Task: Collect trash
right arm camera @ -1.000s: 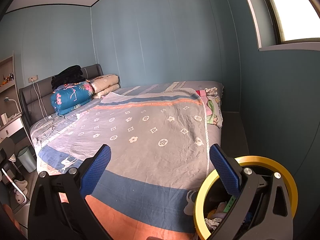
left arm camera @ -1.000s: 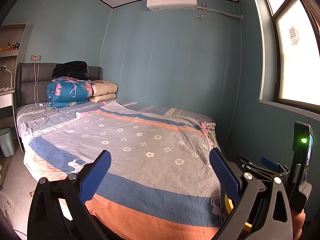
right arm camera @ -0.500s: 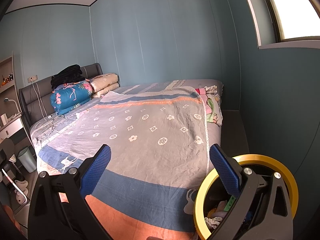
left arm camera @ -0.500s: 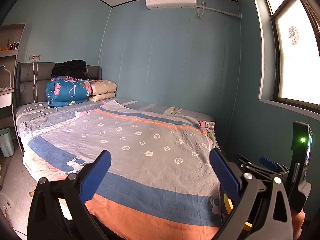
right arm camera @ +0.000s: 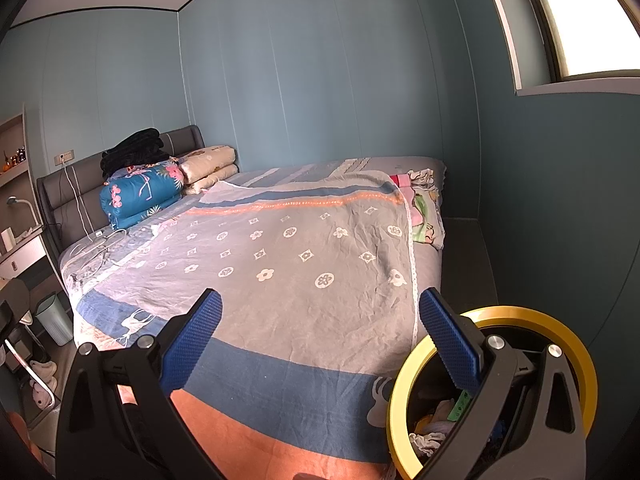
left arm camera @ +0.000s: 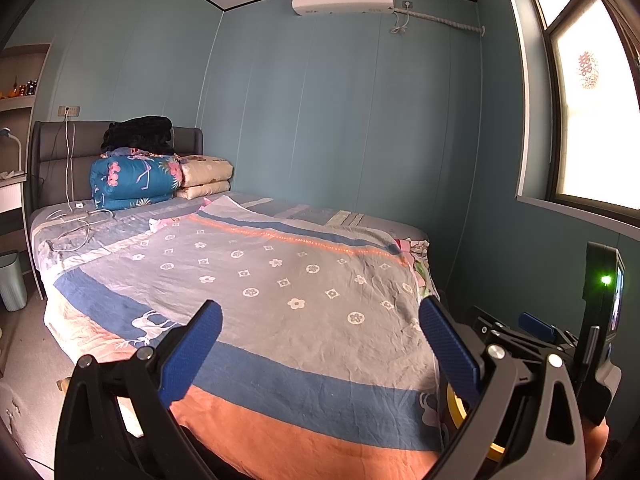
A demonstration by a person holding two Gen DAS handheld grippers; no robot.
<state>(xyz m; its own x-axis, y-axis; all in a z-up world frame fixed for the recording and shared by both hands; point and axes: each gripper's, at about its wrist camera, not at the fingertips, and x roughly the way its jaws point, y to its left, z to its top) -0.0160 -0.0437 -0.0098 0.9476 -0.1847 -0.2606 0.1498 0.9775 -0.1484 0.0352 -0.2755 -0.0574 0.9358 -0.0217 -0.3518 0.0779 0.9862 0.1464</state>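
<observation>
Both tools are raised at the foot edge of the bed (left arm camera: 280,320), looking along its length toward the headboard. The left gripper (left arm camera: 320,346) stands with its blue pads spread wide and nothing between them. The right gripper (right arm camera: 320,344) is likewise spread and empty.

The trash sits in the yellow-rimmed bin (right arm camera: 500,314) on the floor just beside the bed's near right corner. Crumpled white scraps and a green slip (right arm camera: 458,404) show inside it, partly hidden behind the right gripper's frame. In the left wrist view only a sliver of the yellow rim (left arm camera: 454,404) shows. My reading is that the bin stands at that corner so that either hand can reach it without walking round the bed.

The patterned cover is spread flat, with folded quilts (left arm camera: 134,178) stacked at the headboard edge and a white charging cable (left arm camera: 80,224) lying near the far left corner (neither looks like rubbish). Some pink and green cloth (right arm camera: 420,204) hangs at the far right edge; whether it is litter or bedding I cannot tell. A pale bin (left arm camera: 12,280) stands on the floor by the bed's left side.

With both tongs empty, the hands seem poised to scan for further pieces.
</observation>
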